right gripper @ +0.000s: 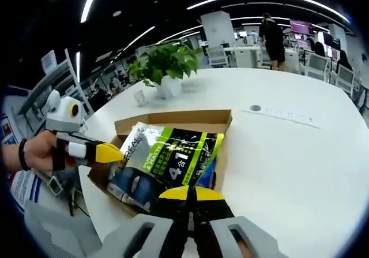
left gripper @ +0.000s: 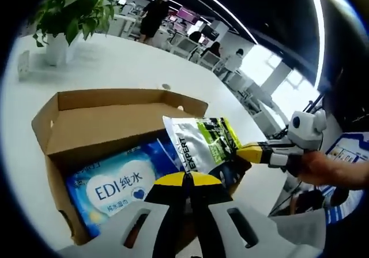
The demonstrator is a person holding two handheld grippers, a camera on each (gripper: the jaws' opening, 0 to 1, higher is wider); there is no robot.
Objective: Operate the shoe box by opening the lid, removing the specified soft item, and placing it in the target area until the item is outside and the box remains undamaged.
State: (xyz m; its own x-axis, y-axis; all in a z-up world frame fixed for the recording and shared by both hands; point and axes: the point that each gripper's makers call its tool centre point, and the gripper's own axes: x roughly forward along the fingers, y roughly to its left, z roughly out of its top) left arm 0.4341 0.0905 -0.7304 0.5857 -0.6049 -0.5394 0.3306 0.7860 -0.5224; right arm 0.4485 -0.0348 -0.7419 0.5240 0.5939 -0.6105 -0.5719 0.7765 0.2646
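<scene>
The brown cardboard shoe box (left gripper: 104, 99) (right gripper: 173, 118) stands open on the white table. A blue wet-wipes pack (left gripper: 115, 189) (right gripper: 209, 168) lies inside it. Above the pack hangs a silver, green and black soft pouch (left gripper: 202, 142) (right gripper: 167, 154), partly over the box. My right gripper (right gripper: 190, 193) (left gripper: 248, 152) is shut on one edge of the pouch. My left gripper (left gripper: 187, 179) (right gripper: 112, 152) has its yellow tips together at the pouch's opposite edge, by the box wall. Whether it pinches the pouch or the wall stays hidden.
A potted plant (left gripper: 69, 12) (right gripper: 167, 67) stands beyond the box on the white table (left gripper: 115, 62) (right gripper: 288, 154). A round cable grommet (right gripper: 255, 108) sits in the tabletop. The table edge runs close behind the grippers. People and desks fill the far background.
</scene>
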